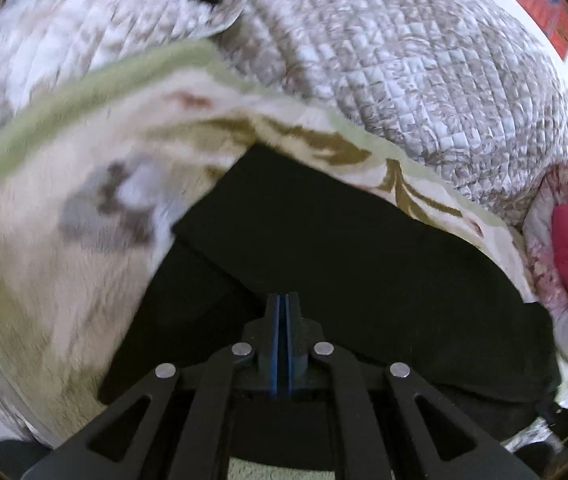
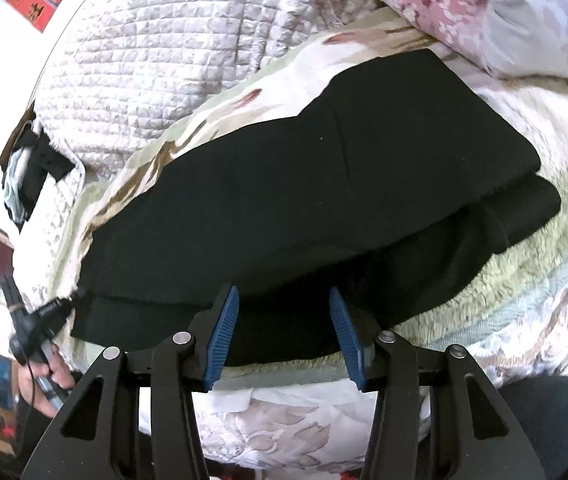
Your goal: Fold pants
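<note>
we see the black soft fabric pants [image 2: 316, 184] lying folded in layers on the fuzzy cream and green patterned blanket [image 2: 524, 280] over the bed, just ahead of our right tool [image 2: 284, 300], whose blue pads stand wide apart and empty, likely poised over the near edge. our left tool [image 1: 283, 300] has its pads pressed together right above the dark cloth; we cannot tell whether any cloth is pinched between them.

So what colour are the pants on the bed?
Black. The pants show best in the right wrist view, lying folded on the fluffy blanket.
</note>
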Available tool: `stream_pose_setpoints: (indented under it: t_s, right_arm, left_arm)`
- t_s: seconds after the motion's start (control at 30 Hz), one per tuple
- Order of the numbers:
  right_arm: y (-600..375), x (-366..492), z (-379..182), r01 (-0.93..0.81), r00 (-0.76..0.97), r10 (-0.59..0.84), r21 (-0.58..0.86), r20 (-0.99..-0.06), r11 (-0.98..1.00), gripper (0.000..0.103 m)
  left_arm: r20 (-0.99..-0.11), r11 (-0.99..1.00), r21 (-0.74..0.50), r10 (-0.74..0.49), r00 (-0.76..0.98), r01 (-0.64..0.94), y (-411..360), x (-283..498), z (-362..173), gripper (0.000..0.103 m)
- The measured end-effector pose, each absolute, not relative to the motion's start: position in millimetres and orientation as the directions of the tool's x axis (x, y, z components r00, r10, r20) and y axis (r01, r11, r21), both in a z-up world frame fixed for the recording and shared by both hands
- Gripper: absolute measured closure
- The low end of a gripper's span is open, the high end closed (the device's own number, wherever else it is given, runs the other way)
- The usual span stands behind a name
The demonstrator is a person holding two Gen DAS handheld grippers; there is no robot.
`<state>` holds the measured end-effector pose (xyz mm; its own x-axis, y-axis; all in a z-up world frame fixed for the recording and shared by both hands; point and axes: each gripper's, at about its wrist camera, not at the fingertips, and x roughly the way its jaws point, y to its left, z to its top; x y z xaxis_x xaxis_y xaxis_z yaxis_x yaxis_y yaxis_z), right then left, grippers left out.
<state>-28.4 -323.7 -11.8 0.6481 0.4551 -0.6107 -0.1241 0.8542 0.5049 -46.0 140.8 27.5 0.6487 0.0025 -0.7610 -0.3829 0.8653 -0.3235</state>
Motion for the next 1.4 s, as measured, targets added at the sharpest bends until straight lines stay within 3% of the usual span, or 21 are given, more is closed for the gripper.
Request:
stream_pose_setpoints:
  t_s: [0.07,0.1,0.2,0.4,0.5,0.63,0.7,0.77,0.8,1.0,1.1,1.27,1.4]
  right_arm:
    - [-326.6,-28.9,-12.0,-0.108,0.653,0.451,0.515,-0.608,0.85,0.052]
    - [-328.6,-29.1,-12.2,-0.101,0.659,0.447,0.519,-0.605,0.849,0.05]
    - [-336.5,-27.2,-14.6,-0.057,0.675,0.419,0.524,-0.607,0.85,0.047]
    - [-355.4,-19.3,-19.0,-0.007,0.709,0.416,0.584,-0.57,0.812,0.047]
    - [-358.3,-15.8,-15.3,-0.005,0.735,0.404,0.591,-0.545,0.807,0.047]
    - [-362.5,-9.4,-7.9,0.01,0.775,0.368,0.592,-0.514,0.806,0.047]
    - [-367.0,-3.9,-6.0,0.029,0.782,0.353,0.596,-0.513,0.802,0.048]
    - [-369.2,2.5,-1.8,0.064,0.787,0.31,0.571,-0.533,0.819,0.07]
    - [-372.6,5.0,0.9,0.078,0.788,0.296,0.565,-0.54,0.822,0.095]
    - [-378.2,-19.5,18.9,0.016,0.796,0.362,0.615,-0.485,0.788,0.097]
    - [-383.7,-20.8,-2.4,0.067,0.759,0.35,0.6,-0.55,0.797,0.097]
    - [-385.2,-15.5,-11.3,0.084,0.729,0.353,0.587,-0.587,0.805,0.097]
    - [-386.6,-19.1,-3.2,0.078,0.738,0.344,0.58,-0.58,0.81,0.083]
  left_arm:
    - [-0.762,0.847,-0.367,-0.037,0.646,-0.384,143.6,-47.3,20.7,0.07]
    - [-0.76,0.838,-0.384,-0.047,0.649,-0.389,144.7,-46.9,18.5,0.065]
    - [-0.747,0.811,-0.438,-0.089,0.659,-0.387,148.1,-45.0,12.9,0.058]
    - [-0.744,0.812,-0.435,-0.079,0.664,-0.39,154.0,-24.1,4.1,0.058]
    - [-0.745,0.825,-0.409,-0.055,0.665,-0.39,152.2,-15.4,2.1,0.06]
    - [-0.759,0.836,-0.371,-0.021,0.65,-0.405,150.9,-8.2,-0.2,0.09]
    - [-0.765,0.83,-0.372,-0.02,0.644,-0.416,154.6,-5.7,-1.8,0.096]
    - [-0.767,0.827,-0.375,-0.022,0.641,-0.42,157.4,-3.4,-1.3,0.098]
    - [-0.769,0.828,-0.37,-0.019,0.639,-0.421,157.2,-2.7,0.4,0.099]
    - [-0.704,0.841,-0.377,0.013,0.71,-0.389,152.7,-32.4,47.8,0.099]
    - [-0.683,0.849,-0.367,0.032,0.73,-0.381,147.0,-61.7,63.8,0.099]
    - [-0.773,0.842,-0.335,0.011,0.634,-0.423,145.4,-78.8,20.9,0.099]
    - [-0.781,0.834,-0.345,-0.001,0.624,-0.431,144.1,-81.7,9.8,0.098]
